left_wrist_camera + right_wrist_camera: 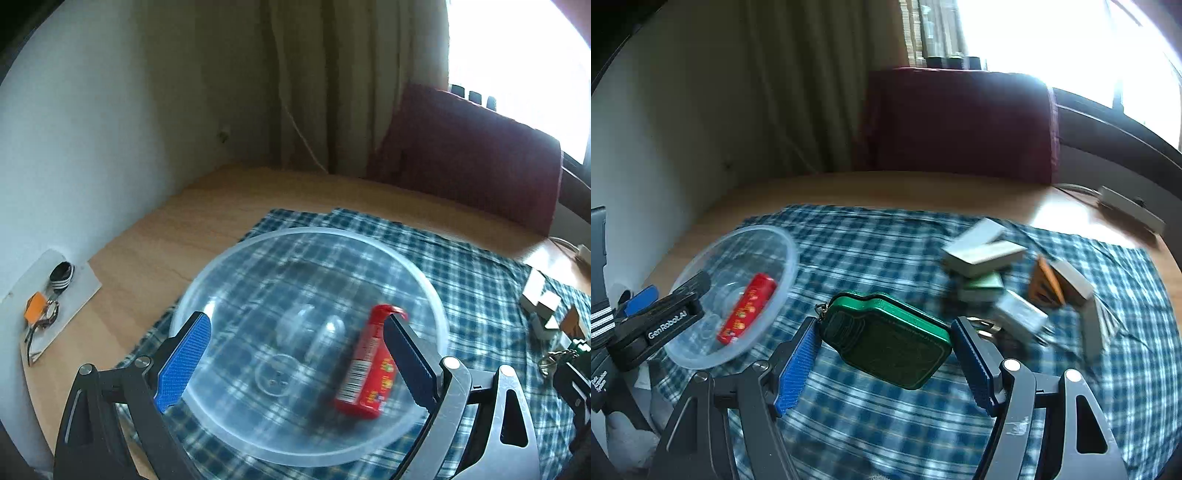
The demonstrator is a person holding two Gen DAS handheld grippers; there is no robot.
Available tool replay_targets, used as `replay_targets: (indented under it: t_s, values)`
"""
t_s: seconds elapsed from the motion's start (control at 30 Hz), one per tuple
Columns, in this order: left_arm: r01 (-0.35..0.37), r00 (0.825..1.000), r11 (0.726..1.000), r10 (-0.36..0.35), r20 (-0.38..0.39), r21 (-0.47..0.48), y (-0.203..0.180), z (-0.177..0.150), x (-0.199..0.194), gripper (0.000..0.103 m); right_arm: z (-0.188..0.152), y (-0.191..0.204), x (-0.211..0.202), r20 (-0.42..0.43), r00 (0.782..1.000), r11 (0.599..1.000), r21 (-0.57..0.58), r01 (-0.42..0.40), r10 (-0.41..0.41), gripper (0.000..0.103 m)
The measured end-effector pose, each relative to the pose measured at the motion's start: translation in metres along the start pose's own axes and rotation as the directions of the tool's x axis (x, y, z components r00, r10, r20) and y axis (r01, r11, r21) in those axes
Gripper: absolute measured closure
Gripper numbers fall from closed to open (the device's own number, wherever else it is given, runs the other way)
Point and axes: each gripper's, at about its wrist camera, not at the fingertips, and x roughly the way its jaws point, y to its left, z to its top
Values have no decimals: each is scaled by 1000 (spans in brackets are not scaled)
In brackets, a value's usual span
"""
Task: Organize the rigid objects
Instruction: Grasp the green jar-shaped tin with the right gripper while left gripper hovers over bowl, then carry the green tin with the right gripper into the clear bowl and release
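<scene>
One red rectangular packet (364,363) already lies inside the clear round plastic bowl (236,254), toward its 4 o'clock side, and the flat green metal tin with a key ring (886,350) seems next. The right gripper (882,360) straddles that tin with its blue pads spread, not visibly clamping it; the left gripper (295,363) hangs over the bowl, released and empty. To do the step well, the right jaws should close squarely on the tin's long edges, lift it level, and carry it toward 9 o'clock to the bowl without knocking the rim. A jumble of small pale and orange boxes (1008,280) waits at 2 o'clock. Everything rests on a blue checked cloth (886,243) over a wooden table (849,192), with a curtain, a dark red cushion (960,122) and a bright window behind
</scene>
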Motion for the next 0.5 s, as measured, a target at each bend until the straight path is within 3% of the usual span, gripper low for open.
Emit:
replay_targets:
  t_s: [0.5]
  values:
    - [-50,999,993,50,-1,-107,50,5,8,8,20,72,33,-17,997,989,-131,-75,73,28]
